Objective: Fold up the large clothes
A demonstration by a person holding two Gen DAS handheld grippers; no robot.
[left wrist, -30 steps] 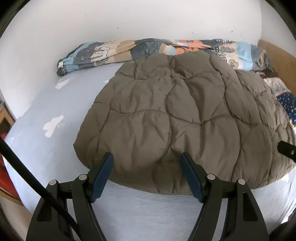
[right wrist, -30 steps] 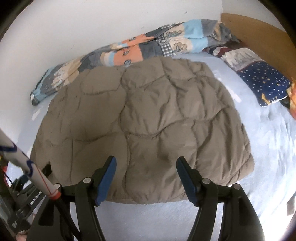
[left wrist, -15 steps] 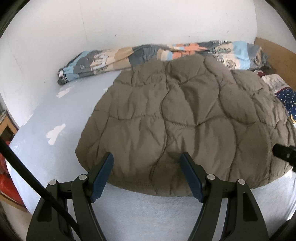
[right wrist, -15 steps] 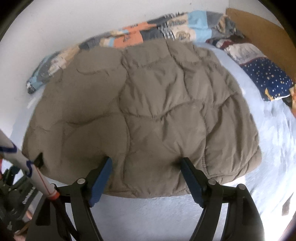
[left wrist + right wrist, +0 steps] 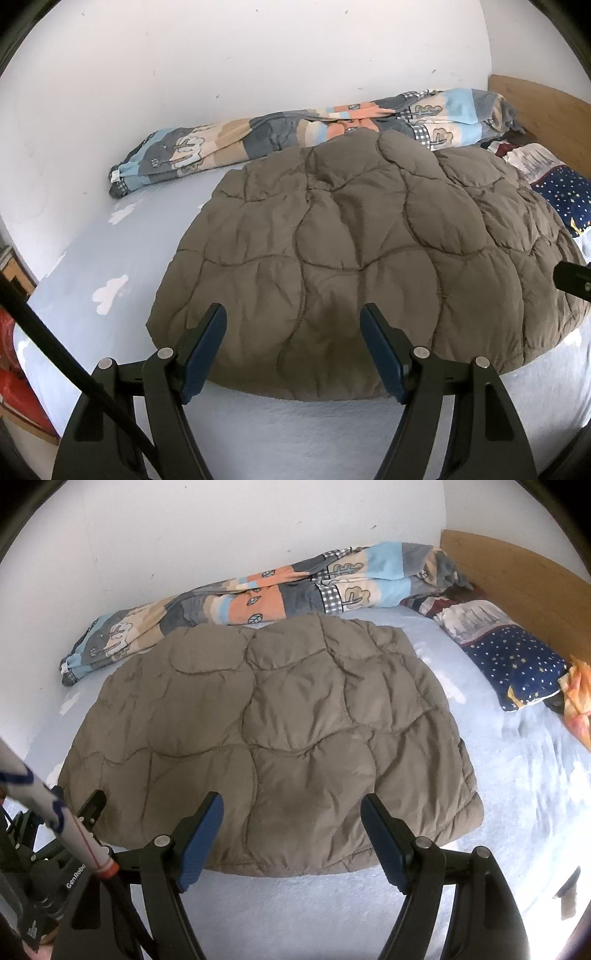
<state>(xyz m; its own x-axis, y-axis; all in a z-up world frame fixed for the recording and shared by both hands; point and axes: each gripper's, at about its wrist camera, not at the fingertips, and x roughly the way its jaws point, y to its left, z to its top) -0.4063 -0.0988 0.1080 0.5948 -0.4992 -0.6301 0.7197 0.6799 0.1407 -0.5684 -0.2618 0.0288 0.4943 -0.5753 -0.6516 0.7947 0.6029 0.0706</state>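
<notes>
Folded quilted jacket (image 5: 273, 738) on a bed (image 5: 517, 775).
Both claws, left (image 5: 293, 347) and right (image 5: 291, 830), stand apart and empty above its near edge; the right's jaws just widened.

Home bedroom: bed (image 5: 517, 775), pillow (image 5: 517, 664), patterned duvet (image 5: 258, 590).

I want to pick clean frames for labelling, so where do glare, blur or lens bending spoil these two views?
Right wrist view: the bed sheet blows out white at lower right, with smeared sheet near the starry pillow. Left wrist view: evenly lit and sharp, the brown quilted garment bulging from fisheye bending. Both views have dark corners.
</notes>
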